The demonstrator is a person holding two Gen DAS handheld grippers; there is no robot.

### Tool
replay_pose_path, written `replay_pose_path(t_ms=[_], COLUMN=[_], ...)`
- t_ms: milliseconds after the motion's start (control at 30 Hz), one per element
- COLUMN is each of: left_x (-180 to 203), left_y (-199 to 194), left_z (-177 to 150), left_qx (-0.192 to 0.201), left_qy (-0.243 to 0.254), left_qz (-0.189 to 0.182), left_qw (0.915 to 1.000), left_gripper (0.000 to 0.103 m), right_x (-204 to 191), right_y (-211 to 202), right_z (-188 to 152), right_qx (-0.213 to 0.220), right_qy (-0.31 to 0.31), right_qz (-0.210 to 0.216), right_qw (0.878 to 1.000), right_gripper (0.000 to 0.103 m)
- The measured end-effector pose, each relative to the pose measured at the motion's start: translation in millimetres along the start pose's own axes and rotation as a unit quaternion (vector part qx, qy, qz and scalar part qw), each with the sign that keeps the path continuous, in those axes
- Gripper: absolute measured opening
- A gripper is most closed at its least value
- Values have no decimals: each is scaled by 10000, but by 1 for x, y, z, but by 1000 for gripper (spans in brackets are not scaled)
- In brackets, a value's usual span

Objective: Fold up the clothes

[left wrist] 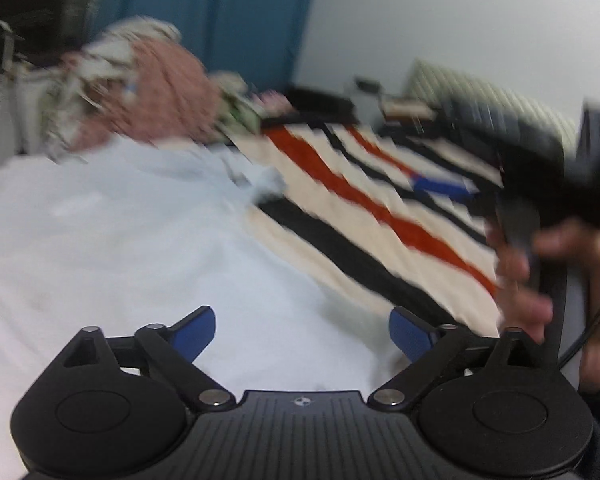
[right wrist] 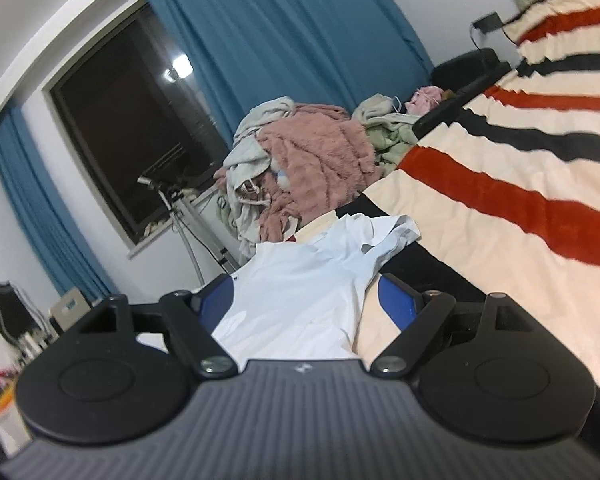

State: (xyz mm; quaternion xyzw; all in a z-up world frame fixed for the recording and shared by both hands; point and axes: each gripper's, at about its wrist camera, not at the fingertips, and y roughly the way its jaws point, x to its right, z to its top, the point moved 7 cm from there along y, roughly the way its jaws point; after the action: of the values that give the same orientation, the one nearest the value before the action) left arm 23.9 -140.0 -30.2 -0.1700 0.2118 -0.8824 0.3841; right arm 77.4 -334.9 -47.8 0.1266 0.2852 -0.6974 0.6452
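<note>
The left gripper [left wrist: 302,334] is spread wide above the white shirt [left wrist: 140,248], grasping nothing. The right gripper [right wrist: 306,300] is also spread, with the shirt [right wrist: 300,280] lying between its jaws.

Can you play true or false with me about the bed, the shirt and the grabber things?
1. The white shirt lies on a striped blanket. True.
2. The curtain is yellow. False, it is blue.
3. The left gripper is open. True.
4. The pile of clothes is neatly folded. False, it is a crumpled heap.
5. The right gripper is shut with nothing near it. False, it is open with the shirt between its fingers.
</note>
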Motion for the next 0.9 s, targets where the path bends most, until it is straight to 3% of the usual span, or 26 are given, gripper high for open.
replay_pose_path(t_ms=[100,433,667,767,900], left_x=[-25,-91,-106,-106,-108], left_y=[-23,-56,-62,-59,-49], left_z=[14,11,5,1,-2], left_qx=[396,718,582,499,404], left_qy=[-76,-784,-891,-865,-884], left_qz=[437,1548,1837,1902,2024], left_qw=[9982,9822,9772,9766,9745], left_gripper=[102,102,102,102,102], right_x=[-5,-21,-27,-17,3], right_y=[2,12,24,46,94], right_z=[-4,-17,-27,-32,-34], right_qx=[-76,-334,-541,-831,-1181], right_qy=[-80,-378,-622,-310,544], right_qz=[0,-26,-217,-506,-686], right_qw=[9999,9987,9964,9948,9891], right_gripper=[82,82,82,82,82])
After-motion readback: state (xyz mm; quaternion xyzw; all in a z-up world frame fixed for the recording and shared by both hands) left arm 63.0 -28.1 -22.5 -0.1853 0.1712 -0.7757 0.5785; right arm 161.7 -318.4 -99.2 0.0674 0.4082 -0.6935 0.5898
